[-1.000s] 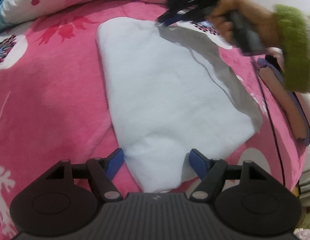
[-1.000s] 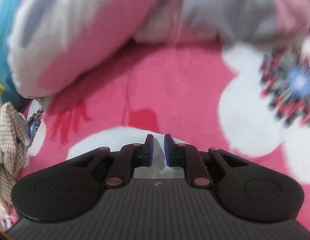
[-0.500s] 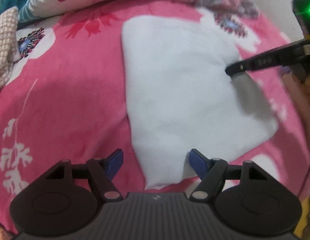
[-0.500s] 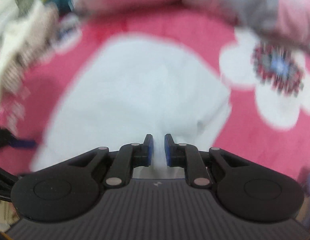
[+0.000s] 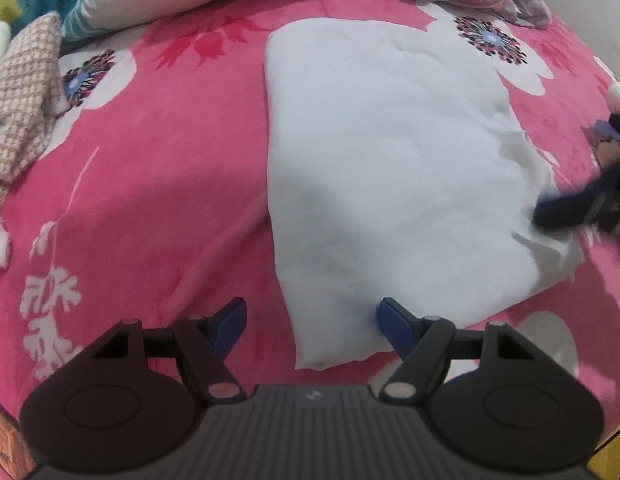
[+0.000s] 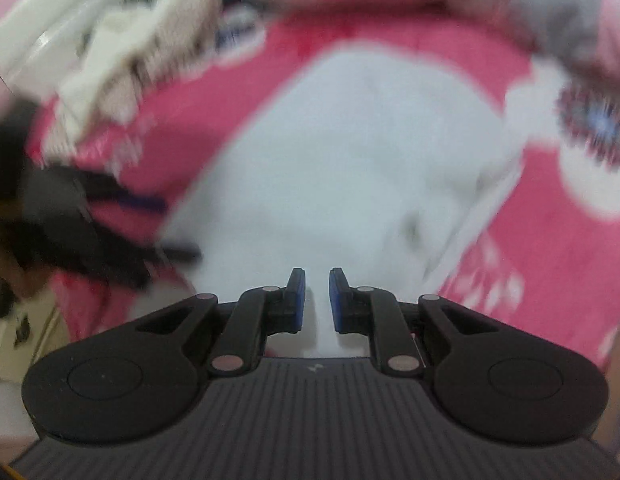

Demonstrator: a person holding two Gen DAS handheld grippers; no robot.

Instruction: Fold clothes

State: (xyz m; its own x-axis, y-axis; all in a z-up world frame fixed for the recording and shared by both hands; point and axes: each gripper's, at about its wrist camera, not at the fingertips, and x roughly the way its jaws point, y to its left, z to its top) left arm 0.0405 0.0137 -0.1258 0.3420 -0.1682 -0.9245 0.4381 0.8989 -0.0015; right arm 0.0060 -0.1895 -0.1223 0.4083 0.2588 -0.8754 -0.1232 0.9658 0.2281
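On pink blanket (image 5: 150, 168): folded white cloth (image 5: 390, 168); left hand-held gripper (image 5: 312, 320) agape.

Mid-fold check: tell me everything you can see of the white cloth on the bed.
The white cloth is plain, soft and fleecy-looking, folded into a rough rectangle lying flat on the pink floral blanket. Its left edge is straight; the right edge is rumpled, with layers showing at the near right corner. The open left gripper straddles its near corner. The right gripper is nearly shut at that right edge; whether it pinches cloth is unclear.
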